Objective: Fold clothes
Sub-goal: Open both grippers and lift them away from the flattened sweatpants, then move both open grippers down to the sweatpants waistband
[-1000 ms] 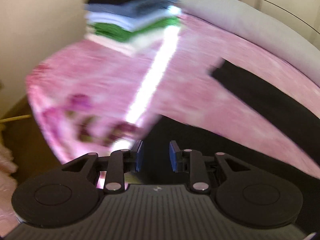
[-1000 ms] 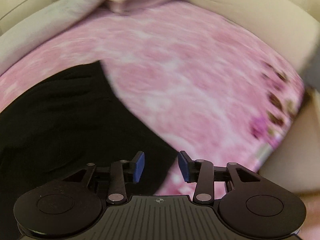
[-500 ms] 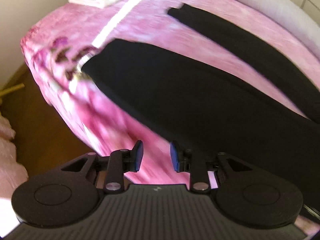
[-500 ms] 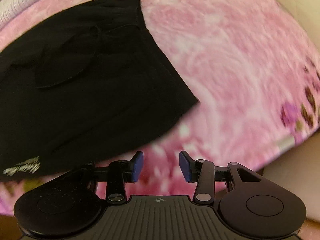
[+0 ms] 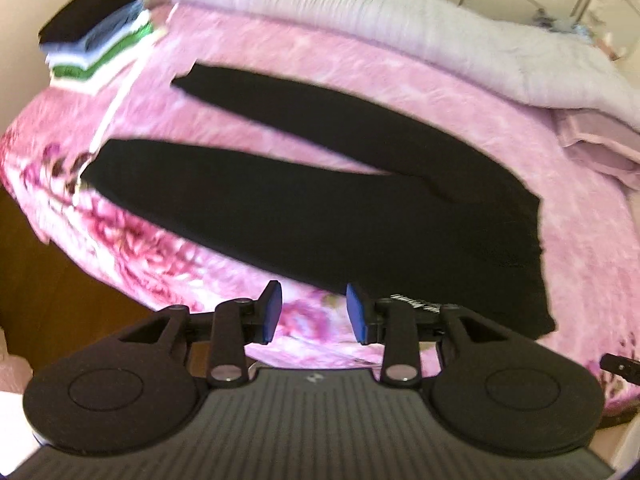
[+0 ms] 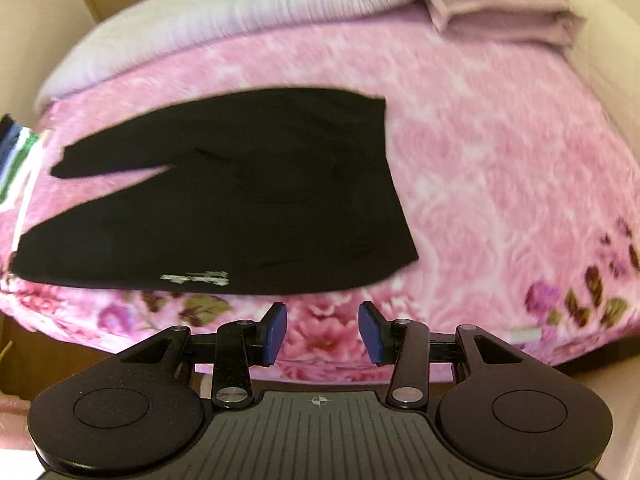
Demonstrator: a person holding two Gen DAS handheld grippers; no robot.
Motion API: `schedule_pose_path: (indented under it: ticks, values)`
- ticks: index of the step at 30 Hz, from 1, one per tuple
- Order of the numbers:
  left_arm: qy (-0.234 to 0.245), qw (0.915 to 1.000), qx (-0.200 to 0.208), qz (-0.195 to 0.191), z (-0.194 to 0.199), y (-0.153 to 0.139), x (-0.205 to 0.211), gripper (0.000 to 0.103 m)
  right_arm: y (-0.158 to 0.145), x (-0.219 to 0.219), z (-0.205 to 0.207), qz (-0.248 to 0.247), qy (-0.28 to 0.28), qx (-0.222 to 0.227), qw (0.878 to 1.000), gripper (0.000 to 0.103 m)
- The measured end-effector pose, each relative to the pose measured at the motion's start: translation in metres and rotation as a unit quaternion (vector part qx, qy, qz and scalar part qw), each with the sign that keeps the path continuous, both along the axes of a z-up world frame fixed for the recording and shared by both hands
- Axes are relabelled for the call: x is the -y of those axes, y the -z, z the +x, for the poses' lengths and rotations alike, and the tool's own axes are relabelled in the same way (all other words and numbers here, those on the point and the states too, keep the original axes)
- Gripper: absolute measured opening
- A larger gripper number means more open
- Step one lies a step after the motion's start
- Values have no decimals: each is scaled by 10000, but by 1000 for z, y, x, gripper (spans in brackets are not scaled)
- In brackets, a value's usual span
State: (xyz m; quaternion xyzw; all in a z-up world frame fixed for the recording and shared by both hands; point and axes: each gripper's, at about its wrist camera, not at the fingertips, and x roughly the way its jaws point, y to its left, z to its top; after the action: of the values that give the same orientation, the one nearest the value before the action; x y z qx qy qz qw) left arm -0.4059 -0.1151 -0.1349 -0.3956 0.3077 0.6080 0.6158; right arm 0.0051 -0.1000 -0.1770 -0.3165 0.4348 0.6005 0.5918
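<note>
Black trousers [image 5: 320, 200] flat on bedspread [image 5: 280, 68]

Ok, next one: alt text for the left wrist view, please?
Black trousers lie spread flat on a pink floral bedspread, legs apart and pointing left. The open left hand-held gripper hovers near the bed's front edge, holding nothing. A stack of folded clothes sits at the far left corner, with a grey blanket behind.

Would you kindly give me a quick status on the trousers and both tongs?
Left tongs open, empty. Right tongs open, empty. Black trousers flat on pink blanket, legs spread, unfolded. Nothing in the way.
</note>
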Motion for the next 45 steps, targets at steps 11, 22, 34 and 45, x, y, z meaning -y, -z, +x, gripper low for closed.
schedule_pose_path:
  ticks: [11,22,34,45]
  values:
    - [-4,9992,-351,167,3,-36,62,35,-33,38,-6,51,-147,-253,9996,45]
    - [94,9977,-554,378,2,-63,87,40,-54,55,-18,153,-233,-171,9995,45]
    - [235,9951,-903,321,3,-64,92,46,-59,59,-33,131,-366,170,9991,45]
    - [348,9948,-948,137,1,-53,100,46,-58,66,-45,37,-458,516,9976,45]
